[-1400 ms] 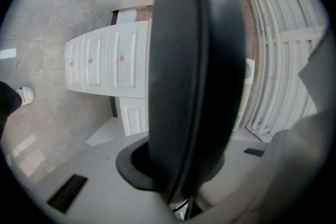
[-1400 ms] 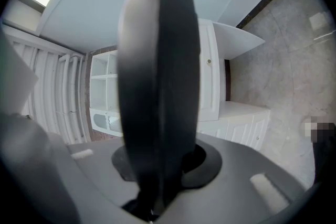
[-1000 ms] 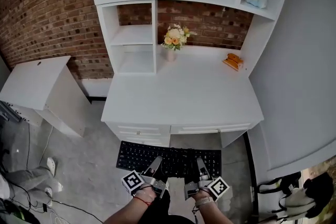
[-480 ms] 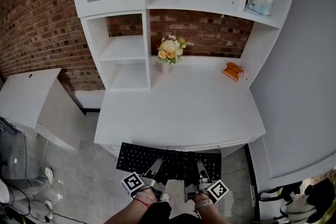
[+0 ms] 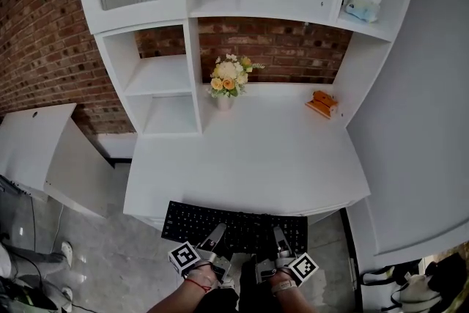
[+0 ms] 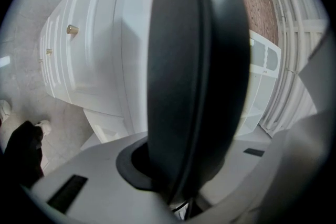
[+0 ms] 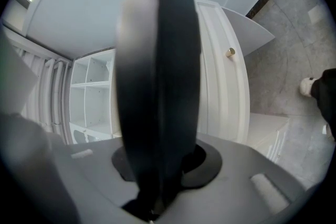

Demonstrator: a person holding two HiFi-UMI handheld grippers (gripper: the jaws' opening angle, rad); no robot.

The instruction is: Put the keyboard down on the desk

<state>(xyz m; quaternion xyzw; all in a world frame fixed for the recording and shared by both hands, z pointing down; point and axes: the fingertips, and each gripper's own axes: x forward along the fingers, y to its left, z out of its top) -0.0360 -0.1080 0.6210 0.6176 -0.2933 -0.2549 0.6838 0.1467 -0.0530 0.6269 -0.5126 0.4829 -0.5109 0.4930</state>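
Matt black plastic keyboard, smooth white-painted desk — rough red brick wall, mottled grey concrete floor

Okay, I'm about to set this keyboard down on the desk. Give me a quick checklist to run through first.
1. Grip of the left tongs on the keyboard: ok.
2. Grip of the right tongs on it: ok.
3. Is the keyboard fully over the desk: not ok, most of it sits short of the front edge.
4. Front half of the desk free of things: ok.
5. Are the flowers and orange thing well back from the landing spot: ok.
6. Height above the desktop: cannot tell.
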